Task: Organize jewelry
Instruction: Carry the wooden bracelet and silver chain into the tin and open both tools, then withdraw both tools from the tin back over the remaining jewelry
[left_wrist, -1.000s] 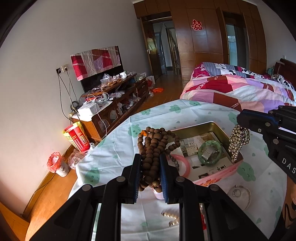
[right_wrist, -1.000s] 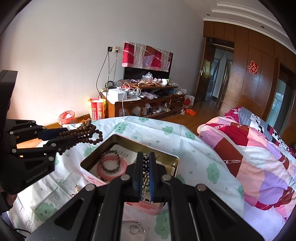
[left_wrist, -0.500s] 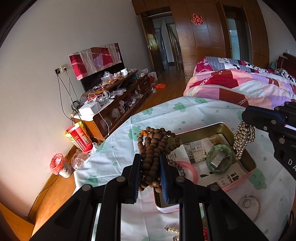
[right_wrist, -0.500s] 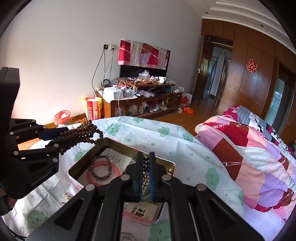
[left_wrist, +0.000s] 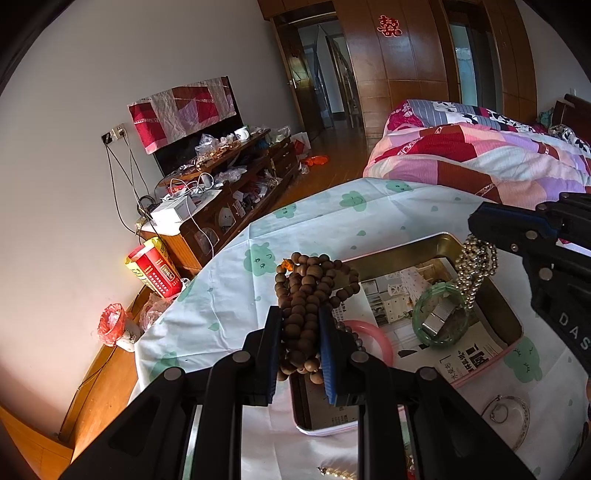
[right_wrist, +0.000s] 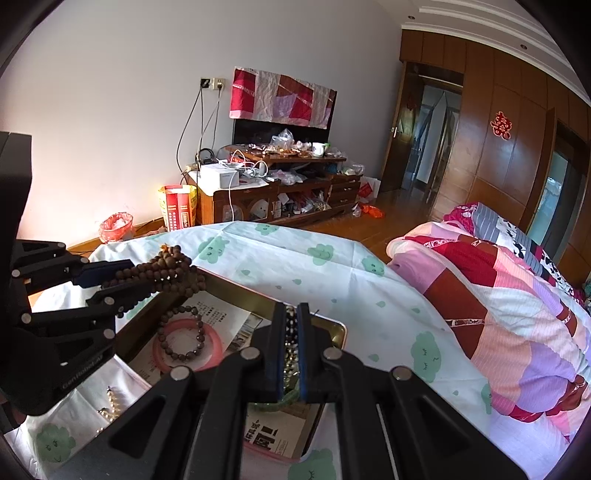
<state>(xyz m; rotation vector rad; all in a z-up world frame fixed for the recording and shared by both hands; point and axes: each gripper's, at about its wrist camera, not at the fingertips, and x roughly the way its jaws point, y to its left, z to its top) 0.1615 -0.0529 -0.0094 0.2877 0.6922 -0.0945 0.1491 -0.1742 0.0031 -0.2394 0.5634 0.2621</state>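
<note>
Pale cloth printed with green clouds covers the surface (left_wrist: 236, 295) in front of us. On it, towards its near edge, sits an open metal tin (left_wrist: 515, 325) with a gold inside, lined with printed paper. Our left tongs (left_wrist: 301, 345) are clamped on a bunched strand of brown wooden beads (left_wrist: 306, 291), held above the tin's left corner. Our right tongs (right_wrist: 291, 354) are pressed tight on a string of small silvery beads (left_wrist: 474, 266), which hangs over the tin's far right side. Inside the tin lie a pink bangle (right_wrist: 210, 341) with a dark bead bracelet (right_wrist: 181, 338) on it, and a green bangle (left_wrist: 439, 314) beneath the silvery string. A thin ring bracelet (left_wrist: 511, 415) rests on the cloth outside the tin's near edge.
</note>
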